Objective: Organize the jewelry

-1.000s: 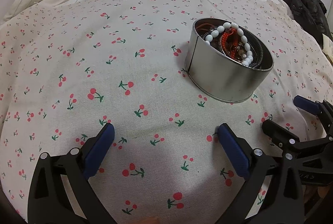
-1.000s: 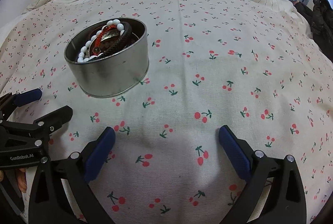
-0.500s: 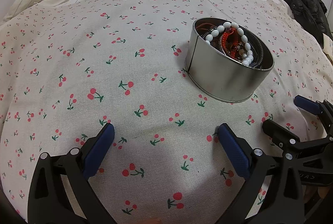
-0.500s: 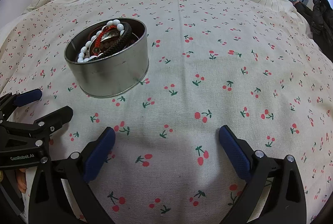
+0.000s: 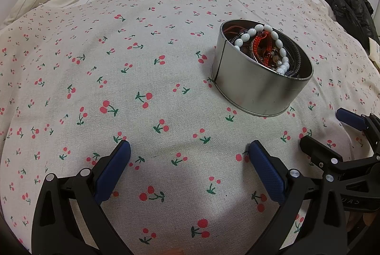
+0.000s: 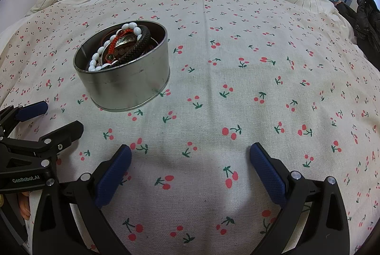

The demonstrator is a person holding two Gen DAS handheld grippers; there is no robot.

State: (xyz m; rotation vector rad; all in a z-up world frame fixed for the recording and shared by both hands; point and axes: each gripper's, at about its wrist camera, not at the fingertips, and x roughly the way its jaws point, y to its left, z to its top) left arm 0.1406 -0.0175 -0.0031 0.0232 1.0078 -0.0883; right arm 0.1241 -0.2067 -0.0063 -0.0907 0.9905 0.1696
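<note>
Inside round tin (image 5: 256, 89), tangled bracelets (image 5: 263, 46)

You get soft, even indoor light in both wrist views, bright enough to read every cherry on the cloth (image 5: 166, 60). The round metal tin (image 5: 256, 89) carries only a dull sheen on its wall, no hard glare, and drops a faint shadow just beside its base. Nearer you than the tin, a pale grey shadow pools on the cloth. Fisheye bending bulges the cloth and curves everything far from the tin, and black vignette fills the corners. Focus stays sharp throughout.
</note>
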